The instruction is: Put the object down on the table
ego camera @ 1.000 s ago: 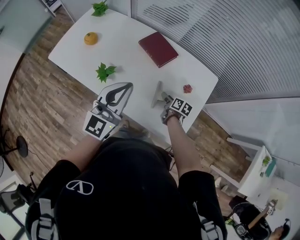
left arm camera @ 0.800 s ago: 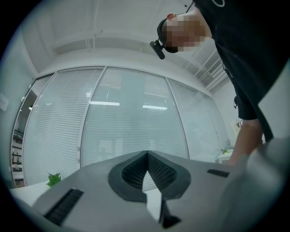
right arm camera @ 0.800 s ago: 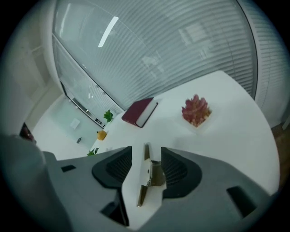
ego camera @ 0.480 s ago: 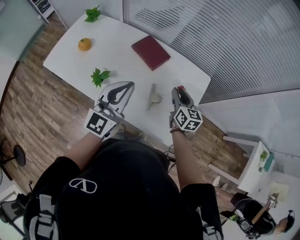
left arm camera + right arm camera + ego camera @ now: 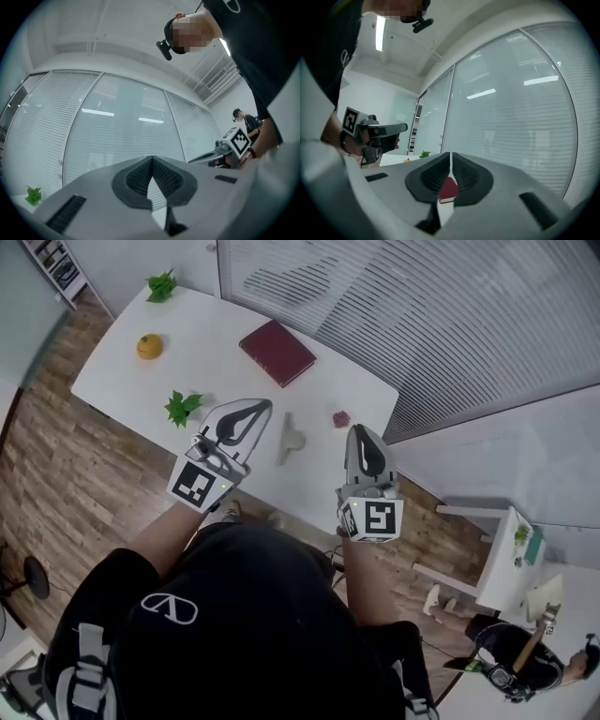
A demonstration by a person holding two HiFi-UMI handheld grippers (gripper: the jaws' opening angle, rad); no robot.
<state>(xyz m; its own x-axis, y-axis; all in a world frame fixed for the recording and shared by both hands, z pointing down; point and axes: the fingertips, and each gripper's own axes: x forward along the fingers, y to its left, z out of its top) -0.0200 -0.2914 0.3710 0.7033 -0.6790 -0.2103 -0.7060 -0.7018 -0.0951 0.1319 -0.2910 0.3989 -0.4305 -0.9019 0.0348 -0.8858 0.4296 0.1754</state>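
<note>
A small grey object (image 5: pixel 291 439) lies on the white table (image 5: pixel 225 381) near its front edge, with nothing touching it. My right gripper (image 5: pixel 357 429) hovers to its right, raised and apart from it. Its jaws are closing, nearly together, with nothing between them (image 5: pixel 450 153). My left gripper (image 5: pixel 265 406) hangs just left of the grey object, shut and empty (image 5: pixel 152 158). Each gripper appears in the other's view: the right gripper (image 5: pixel 201 158) and the left gripper (image 5: pixel 398 127).
Further back on the table lie a red book (image 5: pixel 277 352), an orange (image 5: pixel 149 346), two green leaf sprigs (image 5: pixel 183 407) (image 5: pixel 161 284) and a small red thing (image 5: pixel 341 418). A glass wall with blinds (image 5: pixel 422 306) runs behind the table. Wooden floor (image 5: pixel 56 465) lies to the left.
My right gripper has let go of the grey object, drawn back and to the right, and closed its jaws. The grey object stays on the table. The left gripper has barely moved.
</note>
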